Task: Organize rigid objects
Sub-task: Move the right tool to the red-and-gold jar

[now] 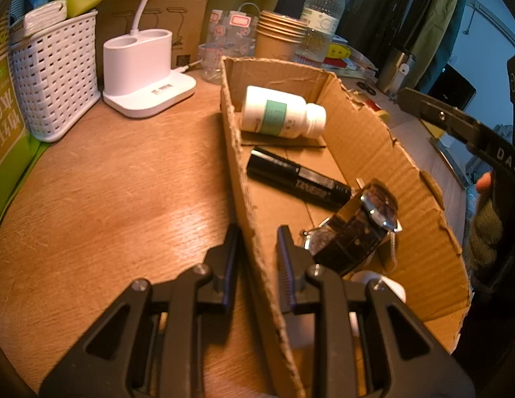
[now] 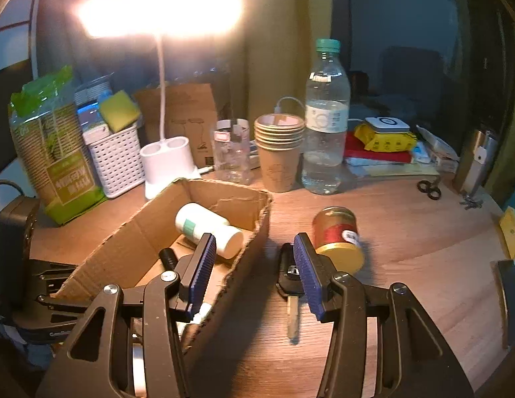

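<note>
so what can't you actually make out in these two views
- White object at the near end of the cardboard box, left wrist view: hidden behind the left gripper and the watch, so I cannot tell what it is.
- Car key, right wrist view: partly covered by a finger of the right gripper.
- Lamp head, right wrist view: washed out by glare.
- Bottle label, left wrist view: print too small.

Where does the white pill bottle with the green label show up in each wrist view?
Left wrist view: white pill bottle lies on its side at the far end of the cardboard box, upper centre.
Right wrist view: the bottle lies in the box, centre-left, just beyond the gripper's left finger.
Shared landmark: stack of paper cups behind the box.
</note>
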Available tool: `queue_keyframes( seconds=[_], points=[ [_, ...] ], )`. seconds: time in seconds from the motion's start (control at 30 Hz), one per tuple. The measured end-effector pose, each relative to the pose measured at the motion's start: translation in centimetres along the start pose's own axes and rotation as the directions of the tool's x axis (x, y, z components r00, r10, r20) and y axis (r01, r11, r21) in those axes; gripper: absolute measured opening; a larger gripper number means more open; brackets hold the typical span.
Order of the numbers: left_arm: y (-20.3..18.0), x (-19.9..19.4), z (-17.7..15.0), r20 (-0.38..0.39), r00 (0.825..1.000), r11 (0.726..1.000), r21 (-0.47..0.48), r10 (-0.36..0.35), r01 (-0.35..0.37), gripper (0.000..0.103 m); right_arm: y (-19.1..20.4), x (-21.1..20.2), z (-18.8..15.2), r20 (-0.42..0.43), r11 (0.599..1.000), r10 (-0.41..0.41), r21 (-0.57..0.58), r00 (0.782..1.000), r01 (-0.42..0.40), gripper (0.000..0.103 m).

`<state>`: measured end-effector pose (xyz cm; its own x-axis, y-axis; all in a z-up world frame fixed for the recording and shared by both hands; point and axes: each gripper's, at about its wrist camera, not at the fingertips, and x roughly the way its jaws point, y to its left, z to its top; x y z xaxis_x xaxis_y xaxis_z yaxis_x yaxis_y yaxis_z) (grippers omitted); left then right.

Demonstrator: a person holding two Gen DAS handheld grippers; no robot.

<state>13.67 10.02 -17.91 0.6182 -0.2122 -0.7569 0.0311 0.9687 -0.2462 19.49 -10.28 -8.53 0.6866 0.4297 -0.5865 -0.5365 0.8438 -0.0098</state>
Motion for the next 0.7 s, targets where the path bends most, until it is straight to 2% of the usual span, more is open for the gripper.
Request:
queue_keyframes(
  seconds=[0.33,0.4,0.7],
  points=[
    [0.0,0.0,0.0,0.0,1.0,1.0,0.0,0.0,0.0,0.025,-3.1,-0.3,-0.1,0.018,0.993,-0.097,0.065,0.995,0.096,0.055],
    [0.0,0.0,0.0,0.0,1.0,1.0,0.0,0.0,0.0,0.025,-3.8,-0.4,-0.2,0.021,0.99,-0.117,0.084,0.993,0.115,0.062],
    [0.0,0.0,0.0,0.0,1.0,1.0,0.0,0.0,0.0,0.025,-6.9,0.2,-0.6,0.009,0.971,-0.186,0.155,0.983,0.182,0.064]
  ],
)
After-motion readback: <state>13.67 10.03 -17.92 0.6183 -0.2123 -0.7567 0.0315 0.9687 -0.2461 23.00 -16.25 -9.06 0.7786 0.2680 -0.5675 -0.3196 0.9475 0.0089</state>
